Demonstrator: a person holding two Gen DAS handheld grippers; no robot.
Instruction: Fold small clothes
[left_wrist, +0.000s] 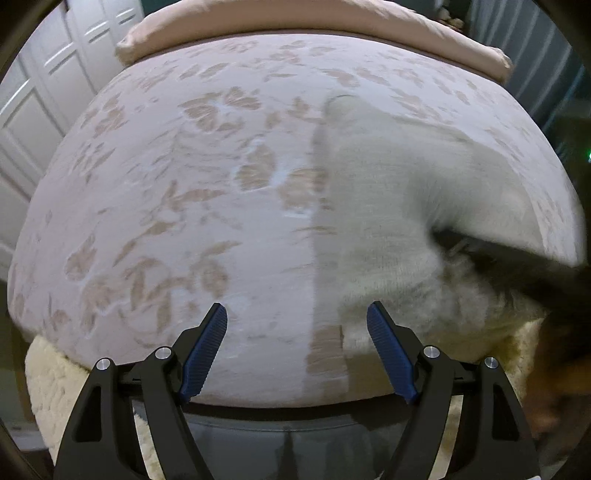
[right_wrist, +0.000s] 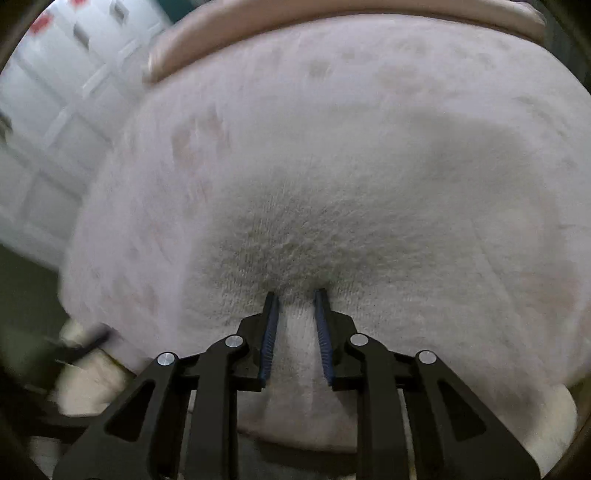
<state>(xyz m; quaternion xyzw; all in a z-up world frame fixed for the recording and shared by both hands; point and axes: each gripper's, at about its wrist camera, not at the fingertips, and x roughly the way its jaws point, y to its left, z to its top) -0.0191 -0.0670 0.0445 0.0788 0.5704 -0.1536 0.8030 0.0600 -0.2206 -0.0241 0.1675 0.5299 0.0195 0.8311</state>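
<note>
Left claw hangs spread wide over the near edge of the bed, nothing between its blue pads, which stand apart from the flowered bedspread below. Just to its right lies the small knitted garment, a pale grey-white piece spread on the right half of the bed, one long straight edge running from near to far and a narrower part, perhaps a sleeve, reaching toward the far side. A dark blurred shape crosses the garment's near right part in this view; it is probably the other tool, though the blur leaves that uncertain.

In the right wrist view, the right claw stands narrowly parted with a ridge of the knit rising between its pads. The fabric fills the gap, yet I cannot tell whether the pads are pressing on it or have just let go; the whole view is smeared by motion.

The arrangement reads as a fold in progress: the right claw working the cloth near its middle, while the left waits wide beside the straight edge, well placed to pin or lift that side. A pinkish pillow lies along the far end of the bed, clear of the work, and white panelled doors stand at far left.
</note>
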